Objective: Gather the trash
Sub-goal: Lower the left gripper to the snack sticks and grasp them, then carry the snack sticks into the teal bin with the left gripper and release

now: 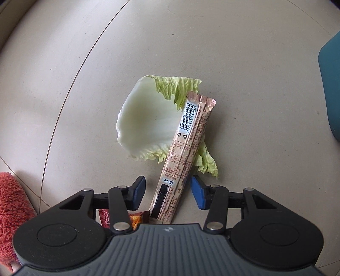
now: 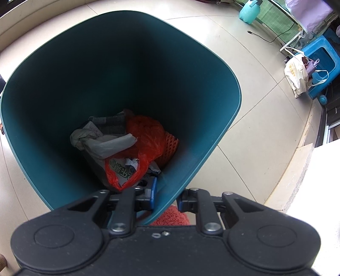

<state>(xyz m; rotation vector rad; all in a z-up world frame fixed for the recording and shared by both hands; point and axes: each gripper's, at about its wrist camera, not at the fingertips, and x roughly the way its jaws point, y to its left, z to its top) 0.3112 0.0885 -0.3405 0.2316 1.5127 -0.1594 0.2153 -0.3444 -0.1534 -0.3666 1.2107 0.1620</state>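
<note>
In the left wrist view, a long beige snack wrapper (image 1: 187, 146) with a barcode lies on the tiled floor, partly over a pale green cabbage leaf (image 1: 148, 123). My left gripper (image 1: 167, 194) is open, its blue pads on either side of the wrapper's near end. A small red and orange wrapper (image 1: 119, 218) lies under the left finger. In the right wrist view, my right gripper (image 2: 166, 196) is shut on the near rim of the teal trash bin (image 2: 223, 118), one pad inside and one outside. The bin holds an orange plastic bag (image 2: 146, 140), grey paper and other trash.
A red fluffy mat (image 1: 10, 212) lies at the left edge of the left wrist view, and the bin's side (image 1: 331, 85) shows at the right. The right wrist view shows a white tote bag (image 2: 297, 74), a blue stool (image 2: 320, 57), a cable and a teal bottle (image 2: 249, 10) at the far right.
</note>
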